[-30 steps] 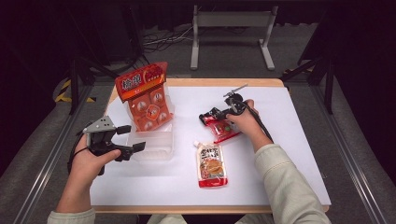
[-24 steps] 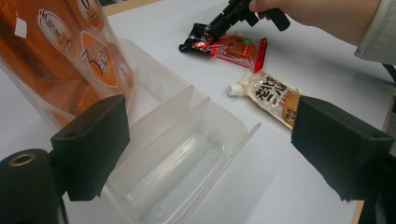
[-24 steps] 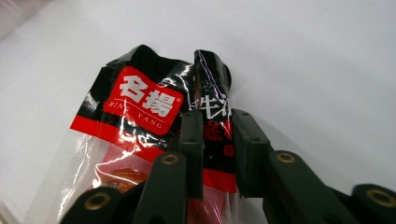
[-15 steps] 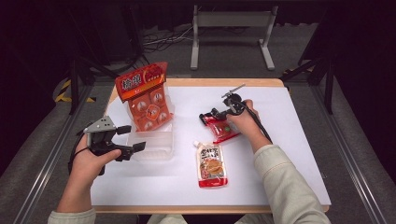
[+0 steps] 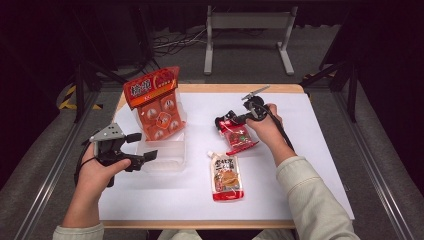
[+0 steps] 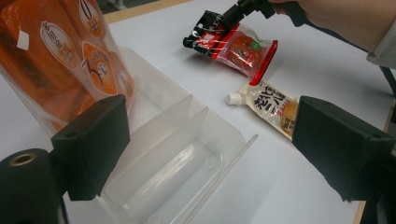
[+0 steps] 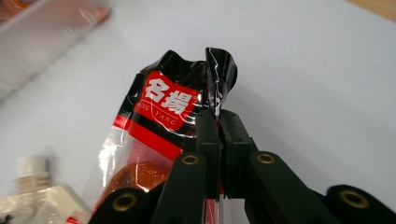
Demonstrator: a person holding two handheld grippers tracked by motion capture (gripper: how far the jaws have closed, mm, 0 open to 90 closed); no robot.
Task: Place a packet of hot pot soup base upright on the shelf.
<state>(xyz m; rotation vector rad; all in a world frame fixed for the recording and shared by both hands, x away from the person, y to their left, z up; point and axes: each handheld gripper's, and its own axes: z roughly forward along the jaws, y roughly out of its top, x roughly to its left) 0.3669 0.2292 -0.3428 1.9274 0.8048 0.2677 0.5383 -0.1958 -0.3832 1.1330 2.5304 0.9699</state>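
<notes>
Left gripper (image 5: 142,148), nearest the person, hangs with its jaws wide apart and empty at the near left side of the clear plastic tray (image 5: 165,156), on the left part of the tabletop (image 5: 305,165). Next out, a white spouted pouch (image 5: 226,176) lies flat near the front centre, untouched. Beyond it, the right gripper (image 5: 223,122) has just closed its jaws and now pinches the black top seal of the red snack packet (image 5: 239,138); the pinch is plain in the right gripper view (image 7: 218,122). The packet's lower end appears to rest on or just above the tabletop. An orange bag (image 5: 158,104) stands upright at the tray's far end.

Judged progress: the grasp is made; carrying the packet into the tray is not yet done, and the pouch is left.

Clearance: open white surface lies between packet and tray. The tray's divider walls (image 6: 184,122) and the leaning orange bag narrow the entry; the near compartments look free.
</notes>
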